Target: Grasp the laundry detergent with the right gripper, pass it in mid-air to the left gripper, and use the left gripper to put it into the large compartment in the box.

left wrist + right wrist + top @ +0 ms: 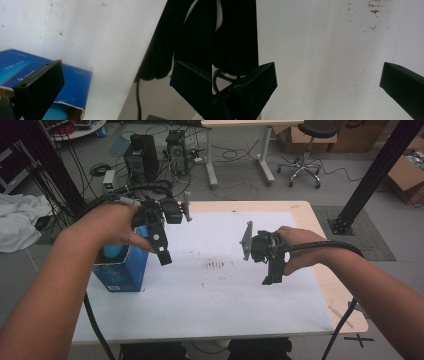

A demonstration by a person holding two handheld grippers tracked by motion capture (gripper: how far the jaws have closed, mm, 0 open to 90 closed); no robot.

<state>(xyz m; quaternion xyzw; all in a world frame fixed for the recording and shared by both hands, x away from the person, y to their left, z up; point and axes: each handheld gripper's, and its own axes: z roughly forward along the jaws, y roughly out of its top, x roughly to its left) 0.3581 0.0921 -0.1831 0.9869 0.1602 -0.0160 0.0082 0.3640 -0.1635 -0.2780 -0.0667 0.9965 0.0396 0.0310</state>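
An open-topped blue cardboard box stands on the left part of the white sheet that covers the table, with something light blue inside it. My left gripper hangs just right of the box's top, jaws pointing down. In the left gripper view it is open with nothing between the jaws, and the blue box lies at the lower left. My right gripper hovers over the sheet's right half. In its own view it is open and empty above the bare white sheet.
Dark smudges mark the sheet's middle. The wooden table edge shows at the right. Beyond the table stand two computer towers, a desk, a stool and cardboard boxes. Black frame posts rise at both sides. A white cloth lies far left.
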